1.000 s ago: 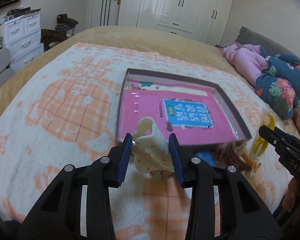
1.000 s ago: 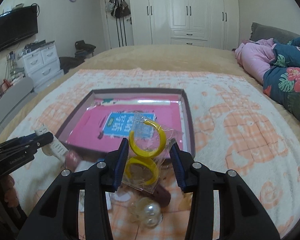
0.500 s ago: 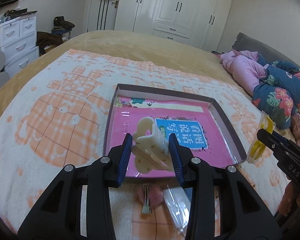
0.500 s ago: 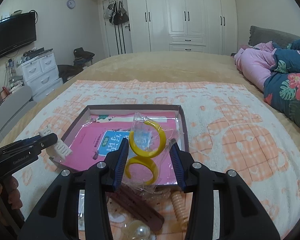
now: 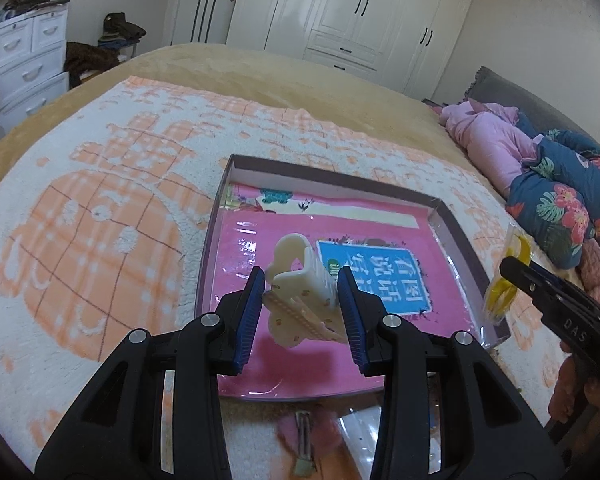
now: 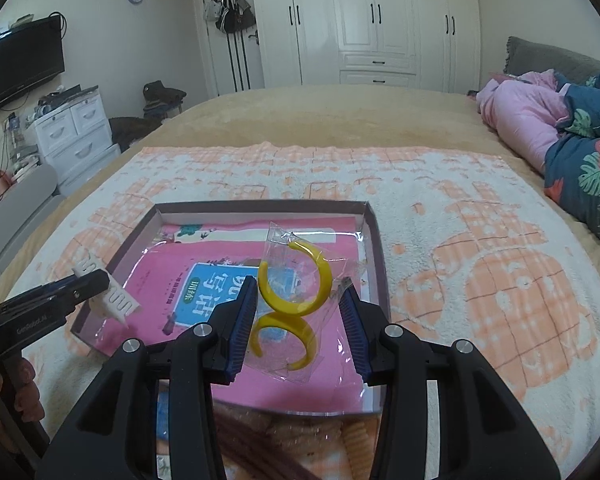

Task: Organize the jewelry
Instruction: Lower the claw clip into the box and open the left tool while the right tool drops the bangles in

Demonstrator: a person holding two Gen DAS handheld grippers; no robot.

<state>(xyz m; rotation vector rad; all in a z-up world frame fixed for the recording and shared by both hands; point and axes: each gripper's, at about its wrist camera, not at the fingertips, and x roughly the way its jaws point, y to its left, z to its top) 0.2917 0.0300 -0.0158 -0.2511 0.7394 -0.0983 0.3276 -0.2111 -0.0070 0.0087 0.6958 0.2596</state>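
My left gripper (image 5: pixel 302 312) is shut on a cream hair claw clip (image 5: pixel 300 304) and holds it above the near left part of the shallow box (image 5: pixel 460 236) with a pink liner. My right gripper (image 6: pixel 298 320) is shut on a clear bag of yellow hoop earrings (image 6: pixel 296 300), held above the box's near right part (image 6: pixel 374 240). The bag (image 5: pixel 504 280) and the right gripper show at the right of the left wrist view. The claw clip (image 6: pixel 112 300) shows at the left of the right wrist view.
The box lies on an orange and white blanket (image 5: pixel 100 220) on the bed. More hair pieces (image 6: pixel 260 440) lie by its near edge, with a pink clip (image 5: pixel 304 436). Pillows and bedding (image 5: pixel 540 168) lie at the right. White drawers (image 6: pixel 72 132) stand left.
Both grippers have moved forward with their loads, from over the loose pieces near the box's front edge to above the box's interior.
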